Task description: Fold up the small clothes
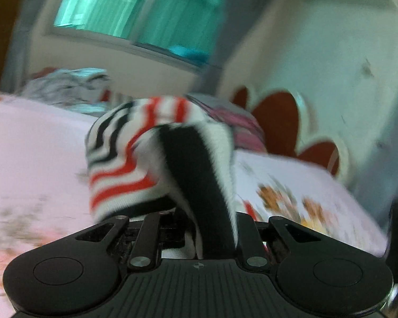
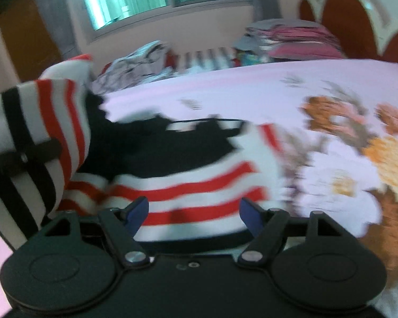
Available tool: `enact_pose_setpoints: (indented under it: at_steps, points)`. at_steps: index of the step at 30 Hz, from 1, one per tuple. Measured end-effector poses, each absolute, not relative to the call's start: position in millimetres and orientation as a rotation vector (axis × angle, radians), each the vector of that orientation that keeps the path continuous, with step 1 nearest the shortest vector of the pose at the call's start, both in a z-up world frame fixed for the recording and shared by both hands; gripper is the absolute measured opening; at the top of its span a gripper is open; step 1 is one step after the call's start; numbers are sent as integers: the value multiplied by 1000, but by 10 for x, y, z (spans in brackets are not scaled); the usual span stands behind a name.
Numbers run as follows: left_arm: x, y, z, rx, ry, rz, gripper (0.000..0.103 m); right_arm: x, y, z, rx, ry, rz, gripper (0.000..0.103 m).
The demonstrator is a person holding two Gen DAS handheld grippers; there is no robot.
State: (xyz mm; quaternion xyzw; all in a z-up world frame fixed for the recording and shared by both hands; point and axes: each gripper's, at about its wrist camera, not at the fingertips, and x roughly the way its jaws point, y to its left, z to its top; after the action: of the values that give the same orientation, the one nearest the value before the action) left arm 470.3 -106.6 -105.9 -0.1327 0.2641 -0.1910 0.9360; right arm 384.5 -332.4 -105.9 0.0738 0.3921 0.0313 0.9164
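Striped garment (image 1: 151, 159) drapes over the left tongs (image 1: 199, 220), hiding their tips.

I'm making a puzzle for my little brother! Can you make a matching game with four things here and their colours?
Things:
1. Striped garment
2. Bedsheet
3. Window
4. Headboard panels

Colours:
A. Dark red
B. Pink with flowers
C. Red, white and black
D. Teal green

Pairs: 1-C, 2-B, 3-D, 4-A
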Motion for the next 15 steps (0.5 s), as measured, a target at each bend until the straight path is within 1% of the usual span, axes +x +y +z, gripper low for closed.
enact_pose_setpoints:
  at_steps: [4, 5, 6, 8, 9, 10, 15]
  points:
    - [4709, -1600, -1264, -97, 660, -465, 19, 3747, -3721, -1070, 186, 808, -3, 74]
    - [4699, -1728, -1327, -35, 695, -460, 27, 3729, -3801, -1065, 194, 808, -13, 74]
    - [4656, -1795, -1347, 2, 690, -456, 34, 3715, -3851, -1061, 201, 806, -18, 74]
    - [4552, -1854, -1309, 17, 657, -490, 73, 3690, -3926, -1030, 216, 798, -22, 74]
    - [4520, -1858, -1274, 14, 662, -508, 77, 3701, -3929, -1017, 224, 793, -16, 74]
    - [4486, -1871, -1239, 16, 667, -516, 79, 3707, -3942, -1002, 236, 791, -5, 74]
    - [4352, -1729, -1104, -47, 685, -552, 79, 3794, -3903, -939, 318, 809, 116, 75]
